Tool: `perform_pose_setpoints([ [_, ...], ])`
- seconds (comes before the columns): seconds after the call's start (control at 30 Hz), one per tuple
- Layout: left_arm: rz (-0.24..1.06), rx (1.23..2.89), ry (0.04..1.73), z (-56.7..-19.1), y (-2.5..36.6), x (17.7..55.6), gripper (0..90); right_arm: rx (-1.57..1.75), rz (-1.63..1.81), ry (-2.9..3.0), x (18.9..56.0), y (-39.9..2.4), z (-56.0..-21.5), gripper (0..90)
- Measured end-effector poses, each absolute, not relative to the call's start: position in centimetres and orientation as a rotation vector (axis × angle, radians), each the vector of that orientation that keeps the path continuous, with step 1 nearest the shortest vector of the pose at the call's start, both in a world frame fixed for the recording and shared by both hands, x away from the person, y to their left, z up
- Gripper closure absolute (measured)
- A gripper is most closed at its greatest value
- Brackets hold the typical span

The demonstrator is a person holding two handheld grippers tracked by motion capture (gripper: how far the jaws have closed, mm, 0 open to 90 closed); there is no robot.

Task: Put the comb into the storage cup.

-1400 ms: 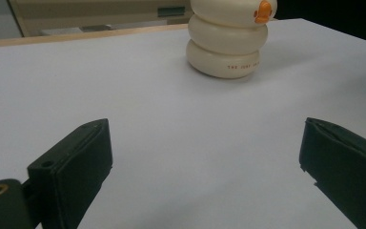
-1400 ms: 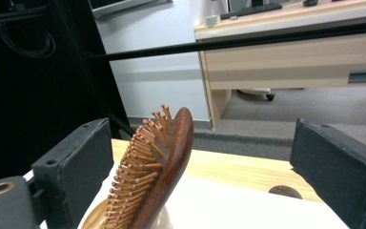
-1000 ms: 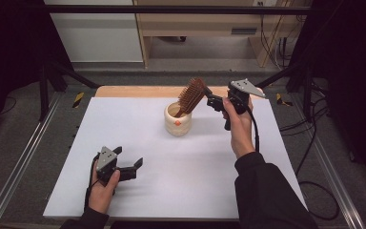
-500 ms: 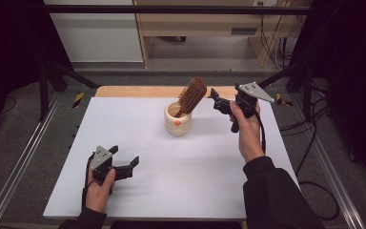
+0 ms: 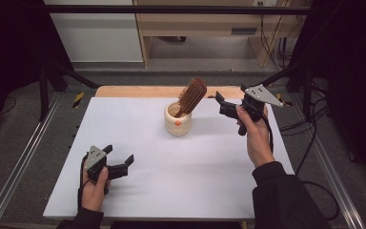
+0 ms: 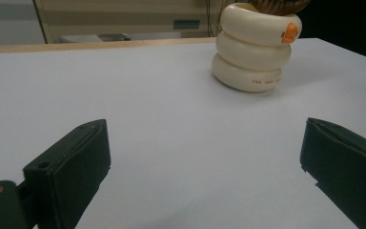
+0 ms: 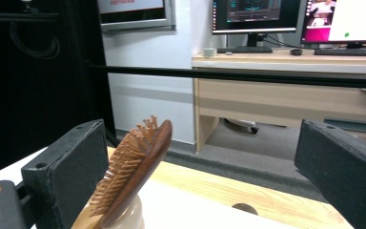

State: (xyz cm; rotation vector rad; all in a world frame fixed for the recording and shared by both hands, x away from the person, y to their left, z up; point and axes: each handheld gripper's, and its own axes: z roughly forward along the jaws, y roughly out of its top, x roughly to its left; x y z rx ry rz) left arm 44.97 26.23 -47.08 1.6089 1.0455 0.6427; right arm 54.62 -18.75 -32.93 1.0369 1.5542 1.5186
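One wooden hairbrush [image 5: 192, 95], one cream cup [image 5: 178, 119], two tongs: left tongs [image 5: 122, 162], right tongs [image 5: 218, 101].

Lighting even and moderate from overhead; white table [image 5: 171, 186] brightly lit, soft faint shadows beside the cream cup [image 5: 177, 119]. Outer left and right of the high view fall to near black. Left gripper view: near jaws soft, slightly blurred. Right gripper view: monitors [image 7: 257, 14] glare, background mildly grainy

Wooden hairbrush [image 5: 192, 95]; glossy cream ceramic cup [image 5: 178, 119]; matt white table [image 5: 171, 167].
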Motion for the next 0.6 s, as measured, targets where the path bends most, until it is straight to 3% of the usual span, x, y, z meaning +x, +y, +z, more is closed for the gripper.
perform_pose_setpoints([
  [0.6, 0.716, 1.521, 1.079, -46.5, 30.0, 42.6, 2.6, 0.987, 1.543, 1.599, 52.0, -20.2, -32.8, 4.1],
])
